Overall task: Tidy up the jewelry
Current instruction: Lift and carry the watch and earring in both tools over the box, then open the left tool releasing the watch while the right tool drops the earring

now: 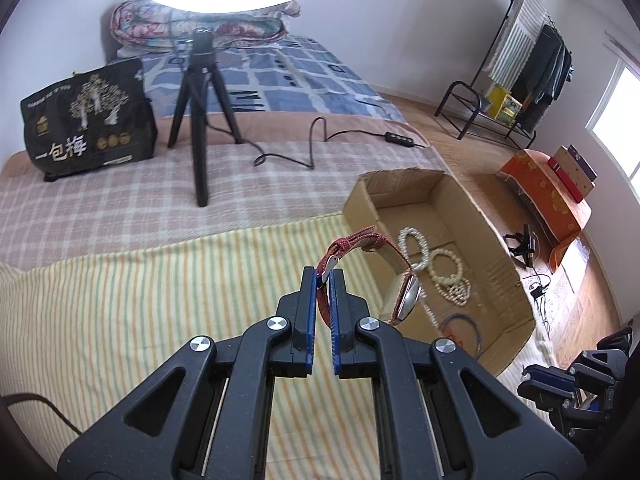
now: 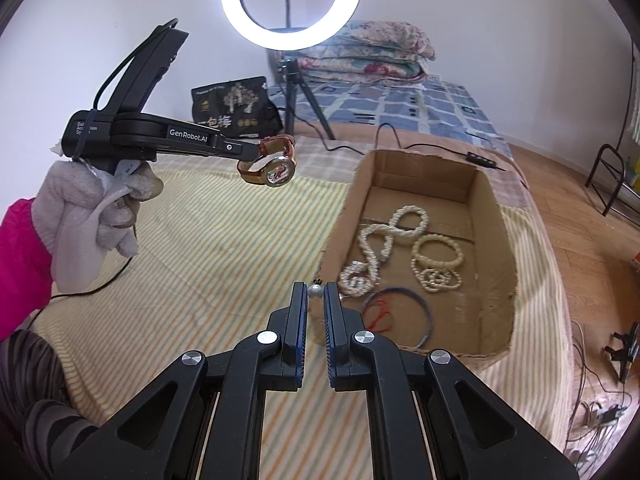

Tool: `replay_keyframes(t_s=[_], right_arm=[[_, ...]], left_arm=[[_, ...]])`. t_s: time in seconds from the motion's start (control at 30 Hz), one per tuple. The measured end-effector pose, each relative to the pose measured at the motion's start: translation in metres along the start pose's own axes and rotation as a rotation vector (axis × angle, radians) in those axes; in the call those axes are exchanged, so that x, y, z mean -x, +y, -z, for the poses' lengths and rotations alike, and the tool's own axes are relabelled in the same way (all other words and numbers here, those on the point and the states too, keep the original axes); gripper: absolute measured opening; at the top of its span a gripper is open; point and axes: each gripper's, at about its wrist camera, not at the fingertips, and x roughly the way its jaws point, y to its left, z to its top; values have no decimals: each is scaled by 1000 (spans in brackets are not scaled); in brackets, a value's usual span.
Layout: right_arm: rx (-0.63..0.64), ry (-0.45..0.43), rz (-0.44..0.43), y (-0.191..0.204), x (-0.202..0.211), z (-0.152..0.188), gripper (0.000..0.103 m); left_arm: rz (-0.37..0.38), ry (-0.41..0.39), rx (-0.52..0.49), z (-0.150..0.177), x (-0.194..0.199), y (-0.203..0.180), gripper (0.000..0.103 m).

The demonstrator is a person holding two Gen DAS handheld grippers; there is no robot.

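Observation:
My left gripper (image 1: 325, 274) is shut on the red strap of a wristwatch (image 1: 404, 300) and holds it in the air above the striped bedcover, left of the cardboard box (image 1: 508, 276). The watch (image 2: 276, 168) and left gripper (image 2: 250, 151) also show in the right wrist view. My right gripper (image 2: 316, 290) is shut on a small pearl bead piece (image 2: 315, 291) near the box's (image 2: 340, 220) front left corner. In the box lie pearl necklaces (image 2: 384, 240), a bead bracelet (image 2: 438, 252) and a dark bangle (image 2: 400, 316).
A ring light on a black tripod (image 1: 200, 120) and a black printed bag (image 1: 88, 120) stand further back on the bed. A cable with a switch (image 1: 396, 136) trails behind the box. Folded quilts (image 2: 372, 56) lie at the bed's head. A clothes rack (image 1: 520, 72) stands on the floor at right.

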Motion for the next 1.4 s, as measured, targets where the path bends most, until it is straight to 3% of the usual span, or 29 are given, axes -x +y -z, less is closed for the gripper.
replay_keyframes(t_s=[0.8,1.3,1.33,1.4], right_arm=[[-28,11,71,-57,-15,-4,7],[-7,6,91,-54,-16,-5,7],[-7,5,94,-54,-16,-5,10],[-8,-1,102,-54,-14,-6,28]], left_arm=[[14,-1,-40,-32,-57,-71,4],[40,-28,-51,-37,-52,-84,5],[40,-29,-54,-37,-51,-85,4],[37,-32,-63,-38,-48,-87,5]])
